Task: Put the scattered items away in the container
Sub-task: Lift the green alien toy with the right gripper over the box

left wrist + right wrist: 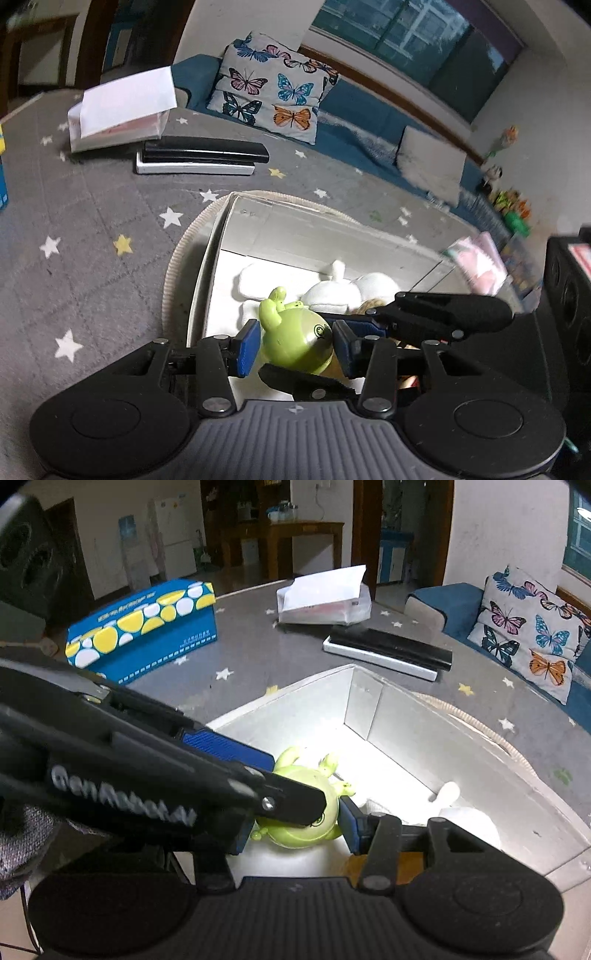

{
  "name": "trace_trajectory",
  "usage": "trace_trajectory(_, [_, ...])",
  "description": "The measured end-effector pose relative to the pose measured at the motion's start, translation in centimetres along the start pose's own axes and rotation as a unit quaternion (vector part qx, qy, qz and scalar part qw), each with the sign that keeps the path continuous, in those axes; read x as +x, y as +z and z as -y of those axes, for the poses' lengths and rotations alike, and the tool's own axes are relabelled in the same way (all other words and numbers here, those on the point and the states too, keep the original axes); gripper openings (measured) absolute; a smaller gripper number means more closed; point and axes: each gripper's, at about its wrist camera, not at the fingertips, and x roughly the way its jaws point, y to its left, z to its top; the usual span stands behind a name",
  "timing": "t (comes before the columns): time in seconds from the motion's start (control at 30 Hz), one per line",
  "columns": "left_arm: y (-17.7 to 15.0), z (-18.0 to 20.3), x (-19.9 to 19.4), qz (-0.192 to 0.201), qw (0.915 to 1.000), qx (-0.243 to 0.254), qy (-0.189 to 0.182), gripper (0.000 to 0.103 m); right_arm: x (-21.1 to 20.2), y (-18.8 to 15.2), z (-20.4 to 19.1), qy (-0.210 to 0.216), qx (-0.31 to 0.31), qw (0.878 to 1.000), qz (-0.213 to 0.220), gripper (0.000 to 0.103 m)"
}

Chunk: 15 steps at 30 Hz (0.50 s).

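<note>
1. Two tongs crowd one green toy (pixel 295 341): your left tongs (pixel 293 349) and right tongs (pixel 295 818) both clamp it, so uneven release could flick it.
2. It hangs low inside the white box (pixel 402 720), over plush toys (pixel 332 291); dropping it there may bounce it out.

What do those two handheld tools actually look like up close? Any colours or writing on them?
Both are matte black plastic. The left tool has a ribbed grey base, two round black discs, linkage arms with silver rivets, and blue ribbed pads on its fingers. The right tool is built the same way. White lettering reading roughly "GenRobot.AI" runs along the left tool's side in the right wrist view. A grey knitted sleeve shows there too.
</note>
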Motion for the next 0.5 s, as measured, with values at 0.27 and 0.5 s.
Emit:
trace_trajectory(0.27, [-0.14, 0.39, 0.18, -0.004, 0.9998, 0.011, 0.015, 0.045, 0.51, 0.19, -0.02, 0.002, -0.004, 1.0, -0.02, 0.049])
trace_trajectory(0.5, [-0.08, 0.37, 0.05, -0.003, 0.9999, 0.007, 0.014, 0.045, 0.22, 0.02, 0.23, 0.008, 0.006, 1.0, -0.013, 0.05])
